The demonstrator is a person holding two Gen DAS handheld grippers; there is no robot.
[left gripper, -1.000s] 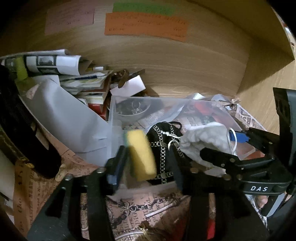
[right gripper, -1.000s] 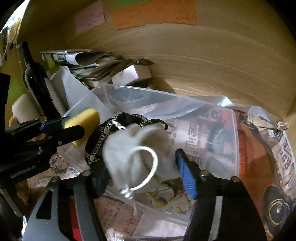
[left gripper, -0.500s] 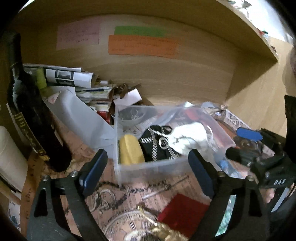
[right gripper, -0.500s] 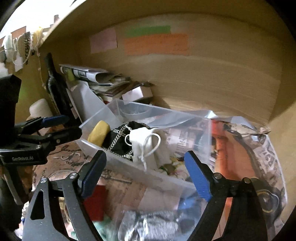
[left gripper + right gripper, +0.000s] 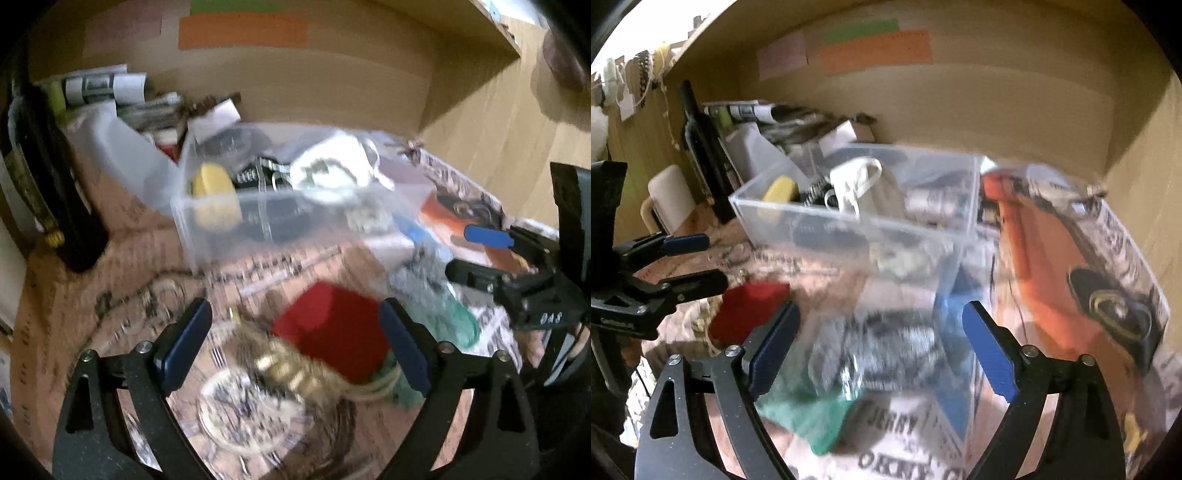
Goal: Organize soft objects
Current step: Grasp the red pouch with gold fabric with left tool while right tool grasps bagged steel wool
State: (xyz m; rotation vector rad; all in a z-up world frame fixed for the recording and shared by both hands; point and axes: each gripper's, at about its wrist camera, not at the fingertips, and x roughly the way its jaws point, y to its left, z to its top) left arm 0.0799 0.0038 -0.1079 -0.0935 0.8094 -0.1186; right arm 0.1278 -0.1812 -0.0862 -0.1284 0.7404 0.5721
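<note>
A clear plastic bin (image 5: 229,236) (image 5: 849,225) holds a yellow sponge (image 5: 212,192) (image 5: 777,194), a black chained piece (image 5: 258,173) and a white drawstring pouch (image 5: 332,170) (image 5: 855,181). My left gripper (image 5: 295,343) is open and empty, in front of the bin above a red cloth (image 5: 332,325) and a gold-coloured item (image 5: 288,365). My right gripper (image 5: 882,347) is open and empty above a grey knitted piece (image 5: 879,354) and green cloth (image 5: 809,410). Each gripper shows in the other's view, left (image 5: 687,262) and right (image 5: 480,251). Both views are blurred.
A dark wine bottle (image 5: 48,173) (image 5: 701,147) stands left of the bin. A paper stack (image 5: 147,107) and white lid (image 5: 122,155) lie behind it. Printed paper (image 5: 1108,277) covers the surface. Wooden walls (image 5: 332,81) close the back and right.
Both grippers let go of the sponge and the pouch, which now lie in the bin, opened, and pulled back toward me. Loose cloths in front of the bin have come into view.
</note>
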